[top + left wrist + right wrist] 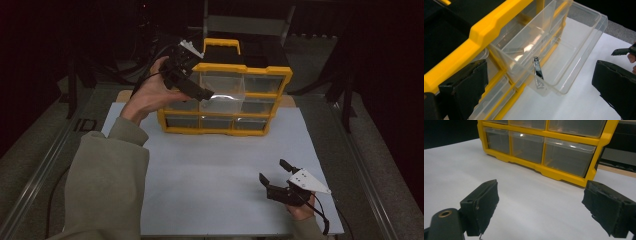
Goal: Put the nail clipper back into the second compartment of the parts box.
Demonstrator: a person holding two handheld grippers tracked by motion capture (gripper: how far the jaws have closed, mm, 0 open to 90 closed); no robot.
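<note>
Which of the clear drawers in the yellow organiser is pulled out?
The top middle drawer: it juts forward from the yellow organiser beside the left gripper and holds a small metal nail clipper. The other drawers sit flush.

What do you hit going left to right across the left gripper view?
Left jaw pad → yellow organizer frame → nail clipper in the pulled-out clear drawer → right jaw pad.

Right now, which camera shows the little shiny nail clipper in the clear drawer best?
The left gripper view: the nail clipper lies close up in the pulled-out clear drawer, between the open jaws. In the high view the drawer is far off and glary, so the clipper can't be made out. The right gripper view faces shut drawers.
</note>
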